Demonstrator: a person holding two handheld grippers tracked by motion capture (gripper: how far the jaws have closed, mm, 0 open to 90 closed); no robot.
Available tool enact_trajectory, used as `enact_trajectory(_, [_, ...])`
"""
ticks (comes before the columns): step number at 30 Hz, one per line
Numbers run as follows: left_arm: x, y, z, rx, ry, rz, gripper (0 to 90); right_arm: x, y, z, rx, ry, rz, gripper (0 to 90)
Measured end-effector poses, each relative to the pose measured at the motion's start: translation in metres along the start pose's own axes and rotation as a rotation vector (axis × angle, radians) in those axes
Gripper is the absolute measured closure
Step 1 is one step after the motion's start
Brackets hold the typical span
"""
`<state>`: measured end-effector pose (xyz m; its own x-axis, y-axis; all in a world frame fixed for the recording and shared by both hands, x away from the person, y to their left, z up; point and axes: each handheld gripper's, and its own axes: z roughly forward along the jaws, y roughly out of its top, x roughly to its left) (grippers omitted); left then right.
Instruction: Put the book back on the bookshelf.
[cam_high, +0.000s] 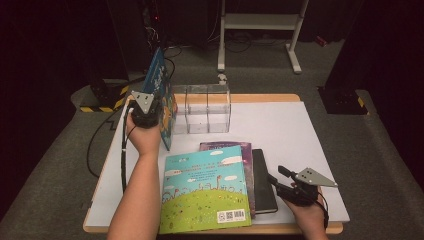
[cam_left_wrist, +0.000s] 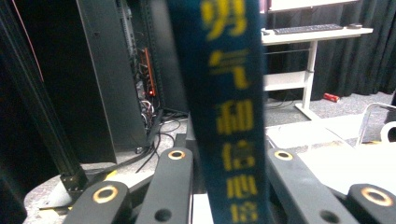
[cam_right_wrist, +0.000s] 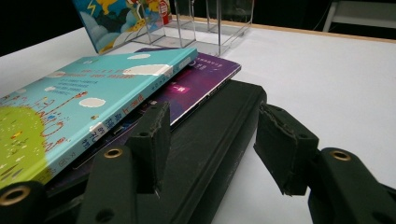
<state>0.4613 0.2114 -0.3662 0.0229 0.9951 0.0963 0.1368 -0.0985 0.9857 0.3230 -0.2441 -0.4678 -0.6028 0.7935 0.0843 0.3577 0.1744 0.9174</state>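
At the left edge of the table (cam_high: 300, 130), toward its far left corner, the left gripper (cam_high: 145, 112) is clamped on a blue picture book (cam_high: 161, 87), its jaws closed onto the book's narrow spine. The book stands on edge, upright and tipped slightly, its long axis rising from the surface toward the dark floor beyond the far edge; in the left gripper view the spine (cam_left_wrist: 224, 112) runs straight up between the two black jaws, the yellow lettering reading top to bottom. Its cartoon cover faces right, toward a clear plastic divider rack (cam_high: 202, 107) that stands just beside it at the middle of the far edge, compartments opening upward. Nearer the front edge, left of centre, a stack of three books lies flat: a turquoise book with a green hill (cam_high: 205, 187) on top, a purple book (cam_high: 242, 150) beneath it showing at the far and right sides, and a black book (cam_high: 262, 180) lowest, along the right. All three lie with their long axes running from the front edge toward the far edge. At the front right, the right gripper (cam_high: 280, 182) points left toward the stack; in the right gripper view its jaws stand part open on either side of the black book (cam_right_wrist: 215, 140), and whether the pads press on it I cannot tell.
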Motion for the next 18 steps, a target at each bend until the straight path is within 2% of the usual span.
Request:
enact_trajectory(3, [0.0,0.0,0.0,0.005,-0.013,-0.001,76.7,0.0,0.0,0.0,0.0,-0.001,-0.002,44.6])
enact_trajectory(6, [0.003,-0.002,-0.001,0.015,-0.033,-0.025,68.5,0.0,0.0,0.0,0.003,0.002,-0.002,44.4])
enact_trajectory(7, [0.007,-0.003,-0.002,0.032,-0.064,-0.053,64.9,0.0,0.0,0.001,0.008,0.003,-0.003,43.9])
enact_trajectory(9, [0.008,-0.004,-0.003,0.036,-0.074,-0.061,60.9,0.0,0.0,0.001,0.009,0.003,-0.003,43.9])
enact_trajectory(10, [0.011,-0.008,-0.006,0.04,-0.105,-0.074,57.8,0.001,0.0,0.001,0.009,0.008,-0.003,43.4])
enact_trajectory(14, [0.019,-0.014,-0.016,0.067,-0.184,-0.123,50.5,0.001,0.0,0.001,0.014,0.019,0.0,42.6])
enact_trajectory(17, [0.021,-0.018,-0.021,0.067,-0.196,-0.117,47.1,0.002,0.001,0.001,0.012,0.027,0.0,42.4])
enact_trajectory(18, [0.022,-0.021,-0.026,0.081,-0.214,-0.111,44.6,0.004,0.001,0.001,0.012,0.027,-0.005,41.0])
